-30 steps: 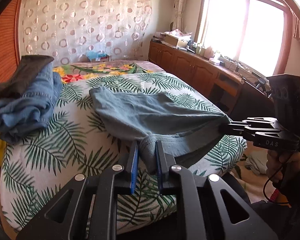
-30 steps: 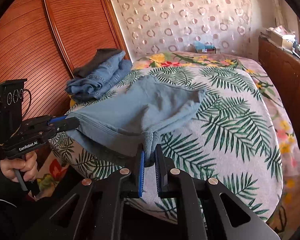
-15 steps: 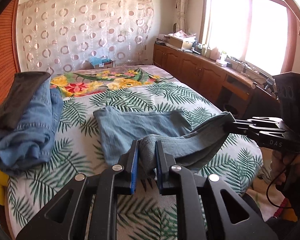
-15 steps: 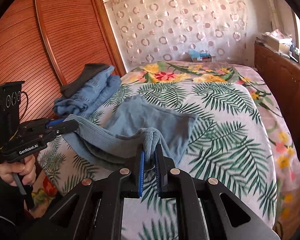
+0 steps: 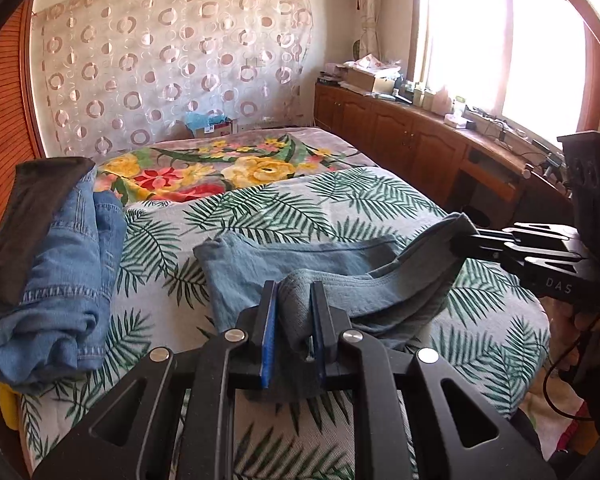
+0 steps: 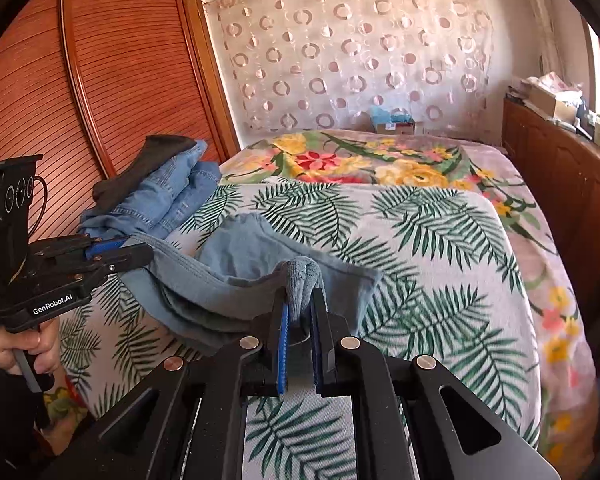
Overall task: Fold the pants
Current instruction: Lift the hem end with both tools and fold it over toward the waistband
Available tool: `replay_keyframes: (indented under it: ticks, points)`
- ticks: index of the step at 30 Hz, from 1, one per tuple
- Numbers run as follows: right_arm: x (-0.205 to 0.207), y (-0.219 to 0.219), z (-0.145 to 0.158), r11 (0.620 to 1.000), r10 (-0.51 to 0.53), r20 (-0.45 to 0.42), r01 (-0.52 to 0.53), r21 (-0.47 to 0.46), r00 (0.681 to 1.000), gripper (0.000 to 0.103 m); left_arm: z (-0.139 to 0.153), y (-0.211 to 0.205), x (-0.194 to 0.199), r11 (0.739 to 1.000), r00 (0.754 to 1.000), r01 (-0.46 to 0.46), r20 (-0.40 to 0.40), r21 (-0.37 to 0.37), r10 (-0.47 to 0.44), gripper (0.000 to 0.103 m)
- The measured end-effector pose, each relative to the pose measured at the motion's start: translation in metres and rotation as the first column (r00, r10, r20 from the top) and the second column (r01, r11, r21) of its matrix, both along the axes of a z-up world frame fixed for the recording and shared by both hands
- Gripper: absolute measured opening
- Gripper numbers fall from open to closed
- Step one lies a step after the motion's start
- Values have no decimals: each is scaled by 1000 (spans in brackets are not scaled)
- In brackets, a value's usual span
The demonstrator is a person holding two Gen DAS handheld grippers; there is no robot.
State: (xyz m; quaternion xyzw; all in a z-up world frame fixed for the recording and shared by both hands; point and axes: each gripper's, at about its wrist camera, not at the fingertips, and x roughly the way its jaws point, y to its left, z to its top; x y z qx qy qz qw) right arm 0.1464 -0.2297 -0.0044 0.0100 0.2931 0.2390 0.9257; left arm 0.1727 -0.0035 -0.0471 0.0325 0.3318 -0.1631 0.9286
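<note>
Bed with palm-leaf print cover (image 5: 340, 200), wide, soft. Light blue-grey cotton pants (image 5: 300, 256) near front edge of bed, far part flat, near edge lifted and doubling over it. Heap of blue denim jeans with dark cloth on top (image 5: 52, 264) off to the side, apart. Left gripper (image 5: 294, 316) pinching one bunched corner of near edge; right gripper (image 6: 300, 312) pinching the other. Fold mid-way: edge not yet laid down, smoothing and further folds probably left.
</note>
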Motion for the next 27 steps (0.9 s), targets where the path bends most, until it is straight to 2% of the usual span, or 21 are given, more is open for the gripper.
replay_keyframes:
  ticks: [5,9,16,19,22,25,27]
  points:
    - [24,4,-5,1000,-22,0,22,-1,1000,9,-1,2,26,1000,1000,-12,-5,1,12,17]
    - [43,6,-20,999,-32,-45,32,1,998,9,-13,2,46,999,999,-25,-42,21,26,17]
    - [59,15,-29,999,-38,-80,37,-7,996,10,-32,2,53,998,995,-50,-89,32,53,17]
    - [57,14,-24,999,-53,-66,52,-11,996,19,-31,3,50,998,994,-58,-96,22,60,21]
    - [49,11,-20,997,-70,-39,69,-25,997,35,-27,3,45,997,995,-69,-71,38,71,28]
    - [39,8,-19,998,-62,-27,61,-31,998,40,-21,5,40,996,996,-75,-48,42,77,41]
    - [32,7,-19,998,-58,-20,57,-38,998,42,-19,6,36,996,996,-80,-33,35,81,45]
